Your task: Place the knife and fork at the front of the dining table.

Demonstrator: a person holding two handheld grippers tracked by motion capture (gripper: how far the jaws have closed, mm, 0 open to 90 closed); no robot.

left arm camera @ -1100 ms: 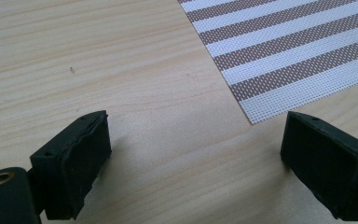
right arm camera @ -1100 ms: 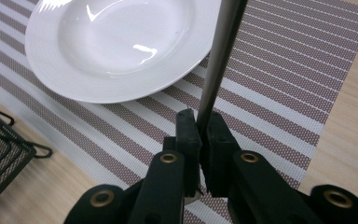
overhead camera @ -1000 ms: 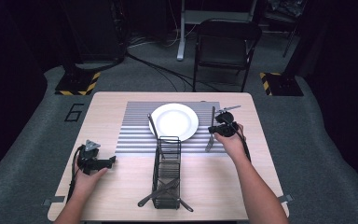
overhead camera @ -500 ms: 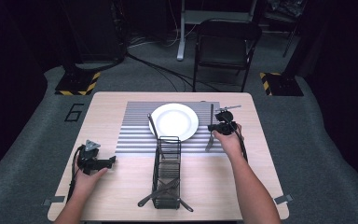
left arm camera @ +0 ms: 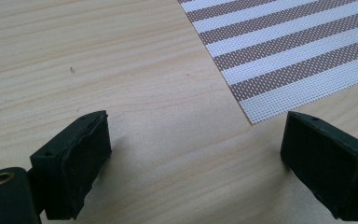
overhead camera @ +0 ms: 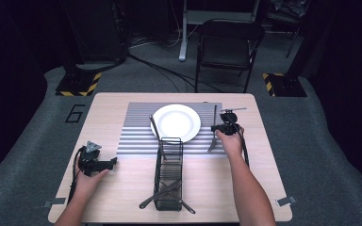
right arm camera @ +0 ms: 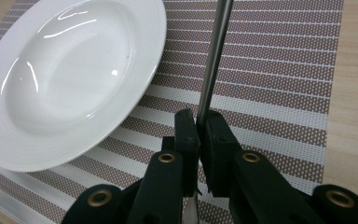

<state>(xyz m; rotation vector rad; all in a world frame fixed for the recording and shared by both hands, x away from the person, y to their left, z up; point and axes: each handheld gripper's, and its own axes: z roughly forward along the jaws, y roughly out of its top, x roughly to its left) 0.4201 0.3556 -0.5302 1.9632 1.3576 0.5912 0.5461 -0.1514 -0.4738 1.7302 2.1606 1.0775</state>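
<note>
the right gripper (right arm camera: 198, 126) is clamped on a table knife (right arm camera: 213, 60), lowering it onto the striped placemat (right arm camera: 279, 70) just right of the white plate (right arm camera: 70, 74), likely setting a place. the left gripper (left arm camera: 193, 154) rests wide open and empty on the surface (left arm camera: 98, 70).

At bottom centre the right gripper (right arm camera: 199, 122) is clamped on a metal utensil handle (right arm camera: 213, 60) running to the top edge. A white plate (right arm camera: 67, 74) sits upper left on a striped placemat (right arm camera: 279, 70).
</note>
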